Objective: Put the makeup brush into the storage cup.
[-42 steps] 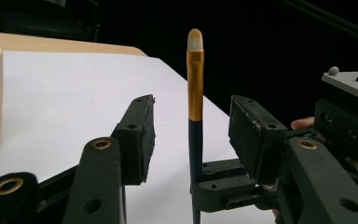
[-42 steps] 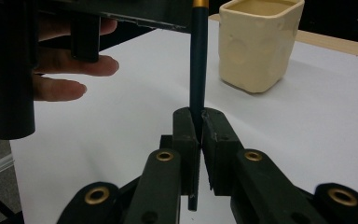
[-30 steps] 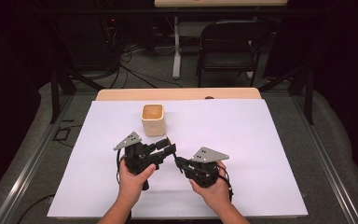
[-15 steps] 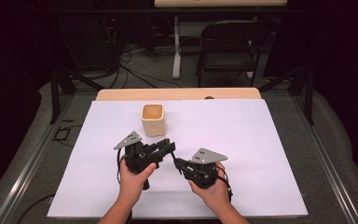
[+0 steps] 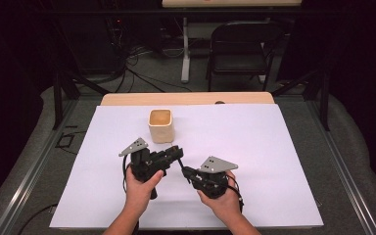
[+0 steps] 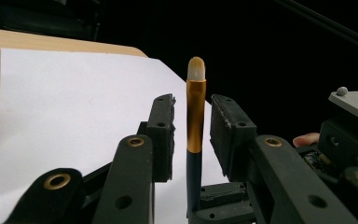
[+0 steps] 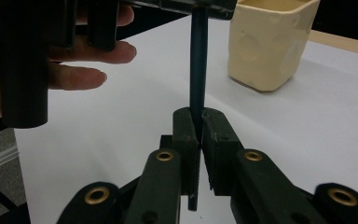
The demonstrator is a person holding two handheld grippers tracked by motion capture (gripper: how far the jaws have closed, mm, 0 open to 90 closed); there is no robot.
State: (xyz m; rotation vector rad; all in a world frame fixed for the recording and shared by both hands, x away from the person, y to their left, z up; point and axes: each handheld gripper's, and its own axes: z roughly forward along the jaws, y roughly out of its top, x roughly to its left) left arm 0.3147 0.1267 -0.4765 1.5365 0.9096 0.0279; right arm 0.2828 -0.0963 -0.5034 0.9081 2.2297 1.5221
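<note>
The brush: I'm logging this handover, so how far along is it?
Done: the right gripper is shut on the brush by its dark handle. In hand: the left gripper has just been closing around the gold ferrule, with gaps showing on both sides, so no grip yet. Left: closing fully, the right letting go, then probably dropping it into the cup, which stands apart.

Slim makeup brush [image 6: 195, 121], dark handle, gold ferrule, pale bristle tip, upright above the white table sheet [image 5: 254, 147].
</note>
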